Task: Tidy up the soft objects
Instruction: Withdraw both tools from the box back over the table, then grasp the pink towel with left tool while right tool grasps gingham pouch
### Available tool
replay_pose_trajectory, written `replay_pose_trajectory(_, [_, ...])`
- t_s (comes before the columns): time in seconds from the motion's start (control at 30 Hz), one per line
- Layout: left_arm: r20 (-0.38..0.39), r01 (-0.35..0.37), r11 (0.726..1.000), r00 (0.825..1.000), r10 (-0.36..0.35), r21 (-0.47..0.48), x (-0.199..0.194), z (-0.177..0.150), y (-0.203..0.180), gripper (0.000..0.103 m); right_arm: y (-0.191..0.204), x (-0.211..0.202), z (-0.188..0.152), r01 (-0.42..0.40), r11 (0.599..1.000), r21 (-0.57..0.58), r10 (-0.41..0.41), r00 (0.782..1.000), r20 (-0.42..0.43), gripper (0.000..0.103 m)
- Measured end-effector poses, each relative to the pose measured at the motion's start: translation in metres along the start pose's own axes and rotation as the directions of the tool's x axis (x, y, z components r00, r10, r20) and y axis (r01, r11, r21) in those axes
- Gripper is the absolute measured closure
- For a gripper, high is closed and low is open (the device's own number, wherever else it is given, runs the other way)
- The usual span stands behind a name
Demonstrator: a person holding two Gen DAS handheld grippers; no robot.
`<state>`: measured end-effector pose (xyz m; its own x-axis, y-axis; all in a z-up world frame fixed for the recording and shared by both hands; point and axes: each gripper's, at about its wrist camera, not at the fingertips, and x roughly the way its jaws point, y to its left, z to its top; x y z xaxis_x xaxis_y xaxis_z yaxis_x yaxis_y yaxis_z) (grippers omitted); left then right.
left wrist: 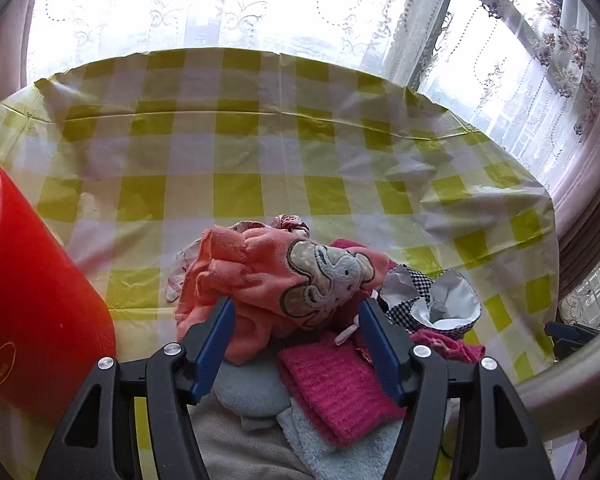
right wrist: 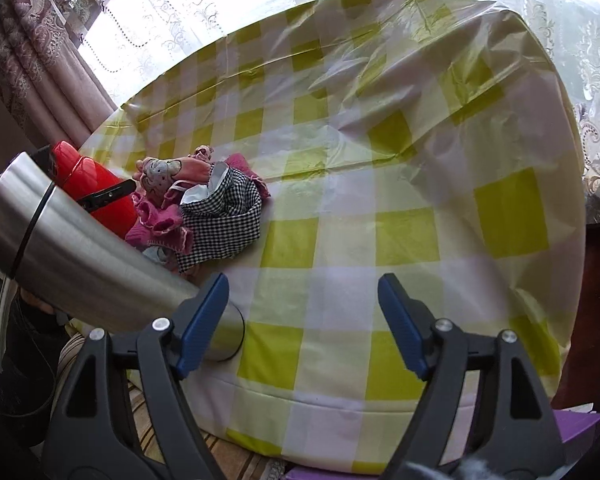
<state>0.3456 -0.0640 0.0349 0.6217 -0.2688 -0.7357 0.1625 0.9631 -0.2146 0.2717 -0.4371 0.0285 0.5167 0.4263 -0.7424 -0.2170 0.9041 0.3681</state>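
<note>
A heap of soft cloths lies on the yellow-and-white checked tablecloth point(left wrist: 260, 152). On top is a salmon-pink towel with an embroidered animal point(left wrist: 268, 276). Below it lie a magenta knit piece point(left wrist: 336, 388), a pale blue towel point(left wrist: 248, 396) and a black-and-white checked cloth with white lining point(left wrist: 432, 300). My left gripper point(left wrist: 296, 312) is open, its blue fingers either side of the pink towel, just above the heap. My right gripper point(right wrist: 302, 288) is open and empty over bare tablecloth, well right of the heap point(right wrist: 196, 204).
A red container point(left wrist: 32, 296) stands left of the heap. A steel flask point(right wrist: 84, 256) stands at the table's near edge, beside my right gripper's left finger. Lace curtains and a window lie behind the table. The table's right edge drops off in the right wrist view.
</note>
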Motion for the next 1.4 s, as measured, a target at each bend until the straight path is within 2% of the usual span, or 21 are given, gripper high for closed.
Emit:
replay_pose_trajectory(0.17, [-0.039, 0.001, 1.0, 0.999, -0.002, -0.024, 0.029, 0.01, 0.005, 0.038, 0.0, 0.038, 0.027, -0.113, 0.993, -0.045, 0.109, 0.991, -0.082, 0.019])
replay_pose_trajectory(0.3, [-0.066, 0.009, 1.0, 0.998, -0.011, -0.027, 0.048, 0.011, 0.005, 0.041, -0.002, 0.069, 0.047, -0.221, 0.975, -0.017, 0.215, 0.964, -0.159, 0.018])
replay_pose_trajectory(0.33, [-0.071, 0.01, 1.0, 0.997, -0.012, -0.019, 0.052, 0.011, 0.005, 0.046, -0.001, 0.077, 0.052, -0.229, 0.973, -0.014, 0.223, 0.96, -0.169, 0.017])
replay_pose_trajectory(0.4, [-0.076, 0.006, 1.0, 0.997, -0.006, 0.0, 0.058, 0.012, 0.003, 0.065, 0.004, 0.093, 0.06, -0.252, 0.968, -0.006, 0.245, 0.947, -0.205, 0.016])
replay_pose_trajectory(0.5, [-0.072, 0.014, 1.0, 0.997, -0.013, 0.015, 0.062, 0.012, 0.003, 0.082, 0.018, 0.116, 0.064, -0.307, 0.952, -0.023, 0.289, 0.918, -0.272, 0.016])
replay_pose_trajectory(0.6, [-0.047, 0.014, 0.999, 0.999, -0.012, 0.04, 0.058, 0.011, -0.001, 0.092, 0.029, 0.137, 0.065, -0.332, 0.943, -0.037, 0.304, 0.898, -0.319, 0.015])
replay_pose_trajectory(0.7, [-0.005, 0.017, 0.999, 1.0, -0.017, 0.046, 0.047, 0.014, -0.003, 0.094, 0.038, 0.155, 0.066, -0.345, 0.937, -0.047, 0.304, 0.878, -0.37, 0.015])
replay_pose_trajectory(0.97, [0.055, 0.021, 0.999, 0.998, -0.023, 0.031, 0.025, 0.019, -0.004, 0.094, 0.051, 0.173, 0.073, -0.417, 0.909, -0.02, 0.378, 0.844, -0.381, 0.015])
replay_pose_trajectory(1.0, [0.06, 0.02, 0.999, 0.998, -0.022, 0.029, 0.022, 0.019, -0.003, 0.094, 0.053, 0.175, 0.073, -0.417, 0.909, -0.024, 0.378, 0.845, -0.377, 0.017])
replay_pose_trajectory(1.07, [0.073, 0.014, 1.0, 0.997, -0.016, 0.025, 0.017, 0.019, -0.003, 0.094, 0.055, 0.176, 0.073, -0.419, 0.908, -0.028, 0.379, 0.846, -0.375, 0.038])
replay_pose_trajectory(1.1, [0.079, 0.012, 1.0, 0.997, -0.014, 0.025, 0.014, 0.019, -0.003, 0.094, 0.055, 0.176, 0.073, -0.407, 0.913, -0.04, 0.364, 0.853, -0.374, 0.054])
replay_pose_trajectory(1.2, [0.099, 0.011, 1.0, 0.995, -0.013, 0.023, 0.005, 0.018, -0.004, 0.094, 0.055, 0.169, 0.07, -0.402, 0.913, -0.067, 0.356, 0.867, -0.348, 0.065])
replay_pose_trajectory(1.4, [0.135, -0.001, 1.0, 0.991, -0.002, 0.017, -0.013, 0.016, -0.003, 0.094, 0.034, 0.139, 0.074, -0.326, 0.945, -0.036, 0.311, 0.924, -0.222, 0.067])
